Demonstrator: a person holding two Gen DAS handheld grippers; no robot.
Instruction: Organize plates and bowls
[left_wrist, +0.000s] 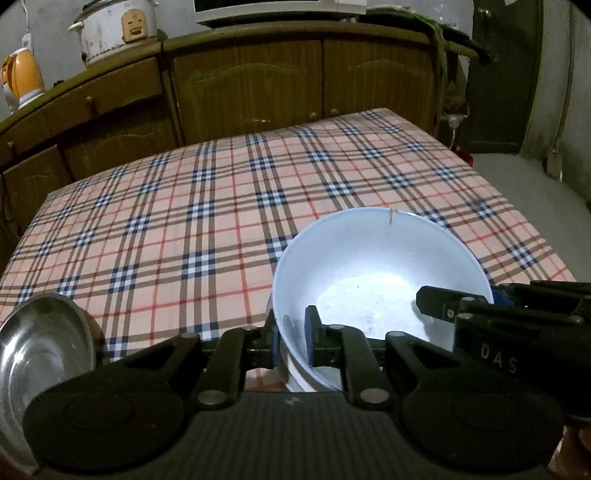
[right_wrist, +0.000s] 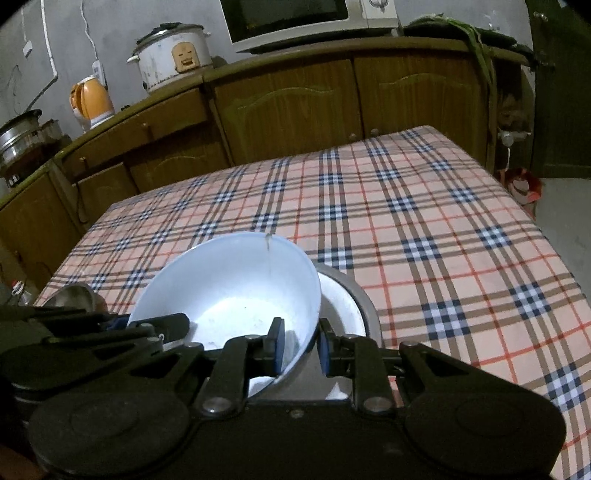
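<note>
White bowl (left_wrist: 373, 291), left wrist view: held over the near edge of the checked tablecloth (left_wrist: 221, 206) that covers the table. Left gripper (left_wrist: 291, 341) pinches the near-left rim, one blue pad outside the wall and one inside, pressed tight on it. Right gripper (left_wrist: 491, 306) reaches in from the right and grips the opposite rim. A hold on two sides likely keeps the bowl level and steady for setting down. Steel dish (left_wrist: 40, 354) sits at the lower left, apart from the bowl. Whether the bowl's foot rests on anything cannot be told here; it is hidden behind the gripper body.

White bowl (right_wrist: 229, 291), right wrist view: tilted slightly, its right side overlapping a steel bowl (right_wrist: 364, 306) that has a white vessel (right_wrist: 338, 302) nested inside. Right gripper (right_wrist: 299, 341) is closed on the near-right rim, one pad inside the bowl and one outside. Left gripper (right_wrist: 147, 325) grips the far-left rim. Judgement: the bowl is meant to go onto this stack, like with like. Second steel dish (right_wrist: 75, 295) lies at the left edge.

Background: wooden cupboards (right_wrist: 288, 99), rice cooker (right_wrist: 173, 55), orange kettle (right_wrist: 92, 99), microwave (right_wrist: 295, 18).
</note>
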